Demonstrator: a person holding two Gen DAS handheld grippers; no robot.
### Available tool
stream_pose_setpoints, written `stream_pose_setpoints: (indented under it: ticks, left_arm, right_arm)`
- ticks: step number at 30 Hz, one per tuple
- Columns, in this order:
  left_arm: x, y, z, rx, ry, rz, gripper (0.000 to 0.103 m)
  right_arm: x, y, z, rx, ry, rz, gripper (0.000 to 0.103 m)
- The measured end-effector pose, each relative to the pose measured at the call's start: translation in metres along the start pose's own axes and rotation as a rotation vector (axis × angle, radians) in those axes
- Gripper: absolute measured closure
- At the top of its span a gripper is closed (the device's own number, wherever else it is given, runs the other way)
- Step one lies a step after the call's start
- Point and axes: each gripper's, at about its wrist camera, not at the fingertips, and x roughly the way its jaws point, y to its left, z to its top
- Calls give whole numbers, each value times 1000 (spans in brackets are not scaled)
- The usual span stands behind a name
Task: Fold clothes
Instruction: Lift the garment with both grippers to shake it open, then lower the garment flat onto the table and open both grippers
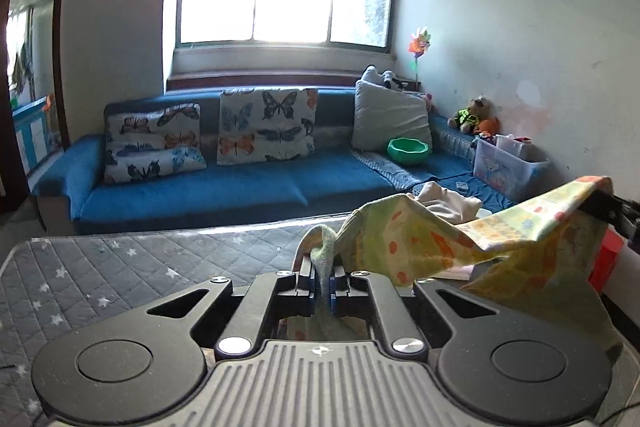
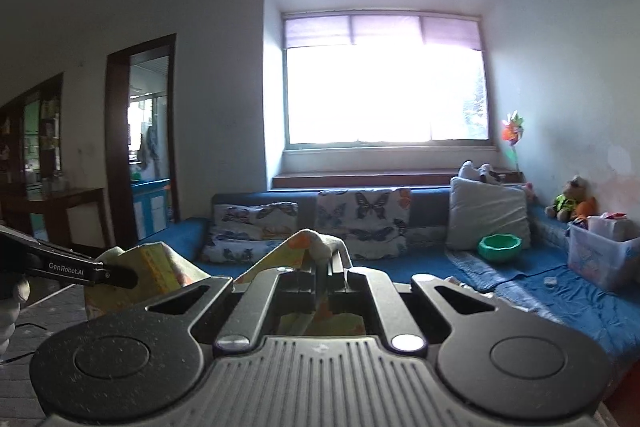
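both tools pinch the yellow garment (image 1: 460, 239); only left view shows quilted mat (image 1: 120, 267).

You are holding the left tool (image 1: 322, 281) level and pointing forward, its two black fingers (image 1: 305, 277) pinched together on a fold of the pale yellow-green printed cloth garment (image 1: 440, 239). You are holding the right tool (image 2: 320, 273) raised at about the same height, its fingers likewise closed tight on another edge of that garment. In the left wrist view the right tool is showing at the far right edge; in the right wrist view the left tool is reaching in from the left.
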Motion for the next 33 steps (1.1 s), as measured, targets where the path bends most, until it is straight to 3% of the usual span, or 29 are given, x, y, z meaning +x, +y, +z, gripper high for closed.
stream_pose_setpoints:
  ticks: [8,16,21,24,27,28,30,31,33]
  left_arm:
    - [-41,-16,-47,52,95,-145,96]
    - [-67,-46,-108,84,299,-344,96]
    - [-49,-54,-150,90,453,-383,95]
    - [-37,-49,-162,69,503,-381,89]
    - [-43,-40,-160,72,490,-384,75]
    - [-45,-37,-158,74,485,-382,64]
    - [-49,-31,-156,76,473,-373,54]
    - [-49,-25,-155,71,468,-369,54]
    - [-51,-14,-151,48,463,-362,52]
  right_arm:
    - [-67,-32,-29,-10,101,55,99]
    - [-117,-56,-78,-12,330,88,99]
    - [-113,-54,-118,-46,512,127,98]
    - [-106,-55,-136,-33,590,148,96]
    - [-106,-55,-139,-58,610,171,92]
    - [-107,-56,-137,-63,611,178,89]
    - [-110,-60,-131,-72,611,189,73]
    - [-112,-63,-128,-71,610,195,65]
    - [-115,-69,-124,-67,615,204,65]
